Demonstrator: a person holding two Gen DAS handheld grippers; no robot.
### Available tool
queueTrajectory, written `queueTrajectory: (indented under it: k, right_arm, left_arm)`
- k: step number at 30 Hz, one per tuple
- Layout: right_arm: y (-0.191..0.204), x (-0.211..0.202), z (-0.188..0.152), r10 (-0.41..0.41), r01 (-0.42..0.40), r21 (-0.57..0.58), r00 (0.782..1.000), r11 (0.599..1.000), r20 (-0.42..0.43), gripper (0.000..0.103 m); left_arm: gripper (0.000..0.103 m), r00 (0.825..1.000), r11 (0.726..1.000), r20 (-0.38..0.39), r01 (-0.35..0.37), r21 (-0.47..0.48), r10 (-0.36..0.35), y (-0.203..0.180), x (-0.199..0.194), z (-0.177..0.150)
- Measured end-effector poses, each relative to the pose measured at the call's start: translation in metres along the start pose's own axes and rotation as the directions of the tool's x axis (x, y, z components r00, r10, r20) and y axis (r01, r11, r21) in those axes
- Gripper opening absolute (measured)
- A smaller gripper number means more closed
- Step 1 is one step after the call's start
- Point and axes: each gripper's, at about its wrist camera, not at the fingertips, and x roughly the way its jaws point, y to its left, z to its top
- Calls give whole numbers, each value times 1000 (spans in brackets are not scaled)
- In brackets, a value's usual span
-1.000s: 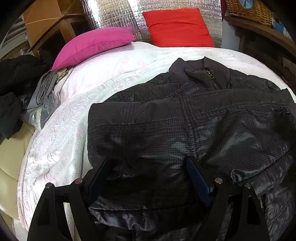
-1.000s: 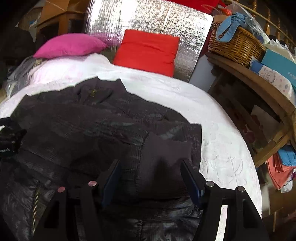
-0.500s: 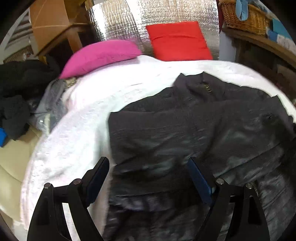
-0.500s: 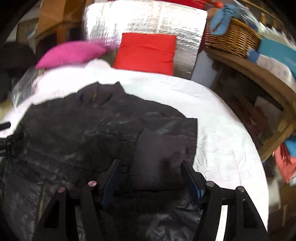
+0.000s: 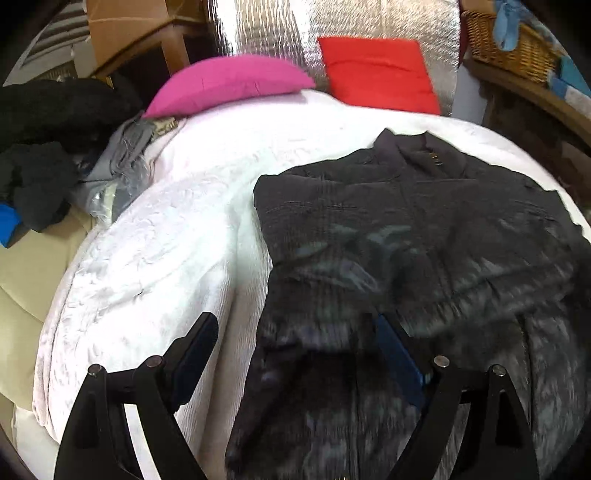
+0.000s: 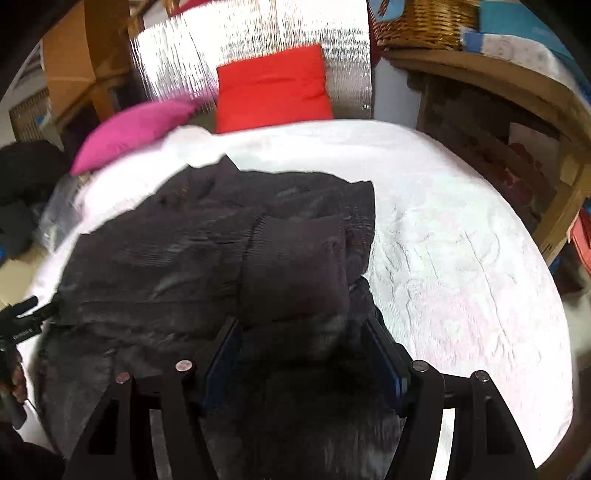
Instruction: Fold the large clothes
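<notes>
Jacket: dark quilted zip jacket lies flat on white textured bedspread, collar toward upper centre of frame, hem nearest cameras; fills centre-right of left wrist view, centre-left of right wrist view.
Sleeve: folded in across the body; ribbed dark cuff lies on top, centre of right wrist view.
Left hand-held gripper: wide open, holding nothing; one finger over bare bedspread, other over jacket's lower left edge.
Right hand-held gripper: wide open, nothing held; fingers either side of fabric just below cuff.
Changed: vs 1 s ago, left view has swung so more bedspread shows at frame left and jacket sits further right; both grippers look backed off a bit. Sleeves seem done already.
Meaning: prob. lining up for next fold, hem up toward collar – a judgement only.
Around: pink cushion and red cushion at top, silver foil panel behind; dark clothes pile upper left; wicker basket upper right.
In the way: nothing lies on jacket; clutter is well apart. Motion blur in lower frame hides hem detail.
</notes>
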Motion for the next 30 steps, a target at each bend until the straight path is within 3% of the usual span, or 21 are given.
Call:
queueTrajectory:
  k: [5,12,19,23,25,30]
  right_arm:
    - [0,-31,-38,78,-78,31,997,996,8,70]
    - [-10,-59,-89,126,-124,55,992,991,-30,76]
    - [-22,-72,-144,129,-123,52,982,991,-135,76]
    - [-23,-68,-172,116,-112,29,968,993,-225,76]
    - [-24,-63,-187,107,-108,11,951,994,-289,77]
    - [-27,-43,-211,71,-91,-30,909,995,-411,77]
  left_arm:
    - [88,997,1000,71,-18,20,16,-2,-35,-29]
    - [88,997,1000,78,-8,-21,10,10,-67,-87]
    - [88,1000,994,15,28,-110,-27,21,-83,-143]
    - [88,996,985,-62,53,-163,-64,22,-83,-166]
    - [88,988,975,-108,84,-205,-108,26,-82,-181]
    - [88,948,938,-226,146,-314,-223,31,-71,-214]
